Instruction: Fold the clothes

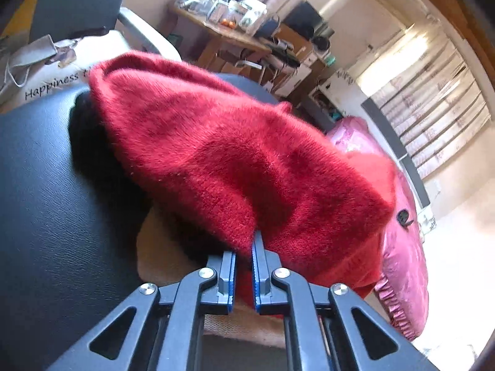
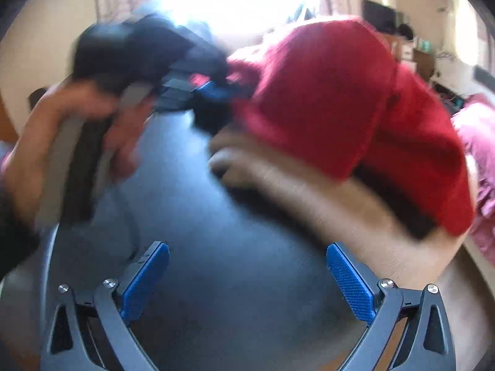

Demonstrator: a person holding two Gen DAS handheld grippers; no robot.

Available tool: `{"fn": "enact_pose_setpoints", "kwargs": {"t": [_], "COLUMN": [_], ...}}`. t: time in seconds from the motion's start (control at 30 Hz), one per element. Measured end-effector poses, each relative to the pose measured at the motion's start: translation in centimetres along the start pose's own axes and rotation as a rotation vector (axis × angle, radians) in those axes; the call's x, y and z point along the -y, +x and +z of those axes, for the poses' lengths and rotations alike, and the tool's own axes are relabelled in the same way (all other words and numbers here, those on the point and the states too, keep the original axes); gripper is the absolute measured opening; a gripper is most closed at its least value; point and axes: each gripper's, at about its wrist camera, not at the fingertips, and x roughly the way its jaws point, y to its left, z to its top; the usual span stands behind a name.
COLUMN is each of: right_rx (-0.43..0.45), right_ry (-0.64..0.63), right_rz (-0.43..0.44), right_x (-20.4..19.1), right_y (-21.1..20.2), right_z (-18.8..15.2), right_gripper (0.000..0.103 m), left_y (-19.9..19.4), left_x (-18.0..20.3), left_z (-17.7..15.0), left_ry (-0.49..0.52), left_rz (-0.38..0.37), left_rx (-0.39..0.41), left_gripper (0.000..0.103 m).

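We are pinching an edge of the red sweater (image 1: 235,154) in the left claw (image 1: 244,266), its fingers nearly together, lifting the knit over the dark tabletop (image 1: 46,201). The right claw (image 2: 247,275) is gaping wide, holding nothing. The fuzzy edge could be slipping free, or dragging the beige cloth (image 2: 309,191) beneath. Blur is hiding the sleeves; the pink fabric (image 1: 402,262) is running off the tabletop's right edge.

right hand-held gripper (image 2: 247,281) spread wide | red sweater (image 2: 340,99) lifted, blurred
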Motion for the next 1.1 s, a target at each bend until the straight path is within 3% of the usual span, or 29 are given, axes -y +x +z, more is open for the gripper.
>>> {"fn": "enact_pose_setpoints", "kwargs": {"t": [0.13, 0.3, 0.53, 0.8, 0.9, 0.93, 1.03, 1.1], "right_rx": [-0.048, -0.086, -0.115, -0.027, -0.002, 0.014, 0.056, 0.066], "right_ry": [0.024, 0.064, 0.131, 0.267, 0.315, 0.324, 0.341, 0.34], "right_rz": [-0.042, -0.053, -0.028, 0.178, 0.188, 0.176, 0.151, 0.148], "right_x": [0.8, 1.4, 1.9, 2.5, 2.5, 2.6, 3.2, 3.6], "right_y": [1.2, 1.8, 1.5, -1.0, -1.4, -1.4, -1.7, -2.3], "right_z": [0.8, 1.8, 3.0, 4.6, 5.9, 6.5, 8.0, 8.9], "right_gripper": [0.103, 0.103, 0.103, 0.103, 0.103, 0.103, 0.103, 0.103], "left_y": [-3.3, -10.8, -17.7, -23.3, -24.3, -24.1, -22.2, -19.9], "left_x": [0.0, -2.4, -5.6, -9.6, -10.0, -10.4, -12.7, -14.8], "left_z": [0.9, -0.7, -3.5, -6.8, -7.2, -7.4, -8.6, -9.3], "left_ry": [-0.019, -0.003, -0.07, -0.14, -0.119, -0.123, -0.197, -0.301], "left_rz": [-0.042, -0.089, -0.076, -0.1, -0.019, -0.017, -0.036, -0.079], "left_rx": [0.071, 0.144, 0.202, 0.271, 0.268, 0.245, 0.197, 0.148], "left_gripper": [0.007, 0.007, 0.006, 0.0, 0.0, 0.0, 0.016, 0.021]}}
